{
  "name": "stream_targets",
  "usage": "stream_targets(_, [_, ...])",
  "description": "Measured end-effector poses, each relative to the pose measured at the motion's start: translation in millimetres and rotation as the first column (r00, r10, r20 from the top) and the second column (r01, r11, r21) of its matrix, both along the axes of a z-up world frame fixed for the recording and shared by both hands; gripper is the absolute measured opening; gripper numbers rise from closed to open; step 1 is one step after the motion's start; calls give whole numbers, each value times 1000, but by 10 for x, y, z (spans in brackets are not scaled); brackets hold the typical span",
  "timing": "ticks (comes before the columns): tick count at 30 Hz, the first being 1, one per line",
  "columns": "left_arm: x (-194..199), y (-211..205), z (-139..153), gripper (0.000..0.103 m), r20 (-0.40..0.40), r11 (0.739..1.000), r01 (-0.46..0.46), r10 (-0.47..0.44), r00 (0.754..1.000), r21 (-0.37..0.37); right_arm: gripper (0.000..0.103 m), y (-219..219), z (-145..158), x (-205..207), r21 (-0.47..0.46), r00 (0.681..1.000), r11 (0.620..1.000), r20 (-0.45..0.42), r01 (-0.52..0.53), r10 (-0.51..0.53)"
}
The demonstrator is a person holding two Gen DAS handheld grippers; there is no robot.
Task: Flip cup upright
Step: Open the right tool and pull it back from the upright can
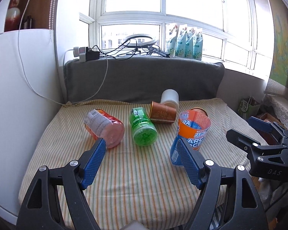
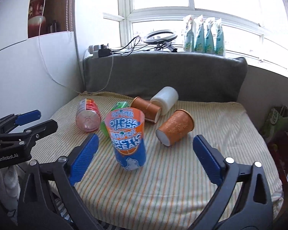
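Note:
An orange and blue "Arctic Ocean" cup stands upright on the striped cloth; it also shows in the left wrist view. Several other cups lie on their sides: a pink one, a green one, a copper one, a white one and an orange patterned one. My left gripper is open and empty, with the pink cup at its left fingertip and the upright cup behind its right fingertip. My right gripper is open and empty, just in front of the upright cup.
The cups lie on a striped cloth over a low surface. A grey cushion stands behind it, with a white panel to the left. Cables, a ring light and packets sit on the window sill.

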State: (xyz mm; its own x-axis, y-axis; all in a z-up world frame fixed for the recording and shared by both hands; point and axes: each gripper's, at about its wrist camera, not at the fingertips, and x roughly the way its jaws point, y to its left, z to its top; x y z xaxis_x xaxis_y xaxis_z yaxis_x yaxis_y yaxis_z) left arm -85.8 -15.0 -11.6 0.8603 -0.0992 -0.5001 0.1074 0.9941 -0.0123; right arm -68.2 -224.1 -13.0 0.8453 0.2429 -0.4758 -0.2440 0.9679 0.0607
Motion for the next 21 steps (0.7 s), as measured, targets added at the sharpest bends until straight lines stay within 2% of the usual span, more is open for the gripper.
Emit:
stream_targets(7, [-106,-100,74,82,81,999,21,-23,996,28,103,-178,117,-55,9,992,992,6,124,-124])
stream_targets(10, [-110,-113,103,84,91,999,25,-27,995,24,103,-221,150,-68,5,988,988,22,154,-154])
stream_targets(21, [-61,-95,88,85,75,1000,21,-22,997,9,103,-255,168,-49,7,987,988,34,156,-157])
